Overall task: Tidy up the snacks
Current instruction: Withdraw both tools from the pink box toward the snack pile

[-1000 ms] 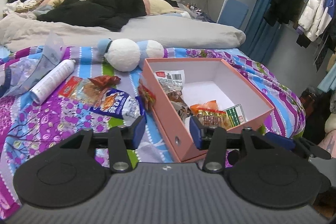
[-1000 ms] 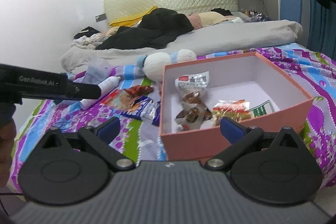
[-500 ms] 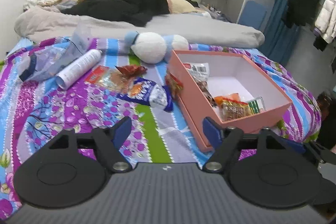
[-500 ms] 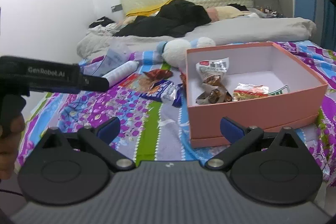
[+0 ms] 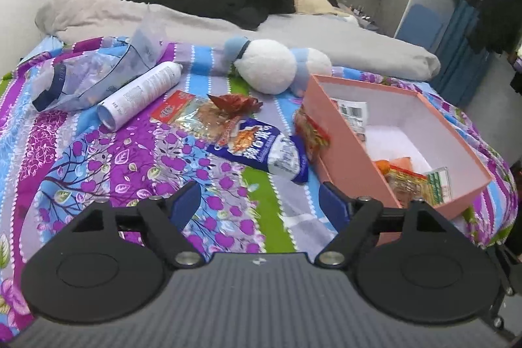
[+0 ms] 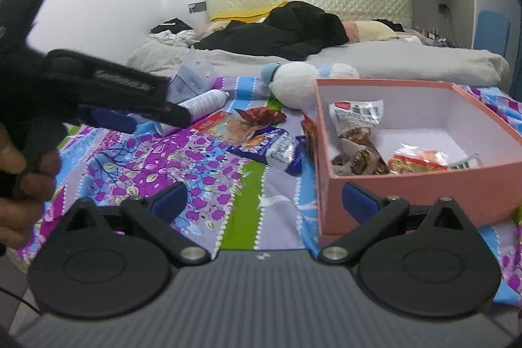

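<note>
A pink open box (image 5: 345, 149) (image 6: 424, 185) sits on the patterned bedspread with several snack packets inside. Loose snacks lie to its left: a blue-and-white bag (image 5: 261, 149) (image 6: 270, 145), a clear packet with a red label (image 5: 186, 113) (image 6: 222, 124), a red foil wrapper (image 5: 235, 101) (image 6: 259, 114), and a red packet leaning on the box wall (image 5: 310, 132) (image 6: 308, 129). My left gripper (image 5: 261, 204) hangs open over the bedspread, short of the blue bag, nothing between its fingers. My right gripper (image 6: 264, 201) is open too, its right finger by the box's near corner.
A white spray can (image 5: 140, 93) (image 6: 202, 103), a clear plastic pouch (image 5: 88, 70) and a white-and-blue plush toy (image 5: 270, 67) (image 6: 297, 80) lie beyond the snacks. Grey blanket and black clothes cover the far bed. A hand (image 6: 19, 181) holds the left gripper at the right view's left edge.
My left gripper has opened wider and swung left off the box toward the loose snacks. Both views have dropped closer to the bedspread; the right gripper stayed open.
</note>
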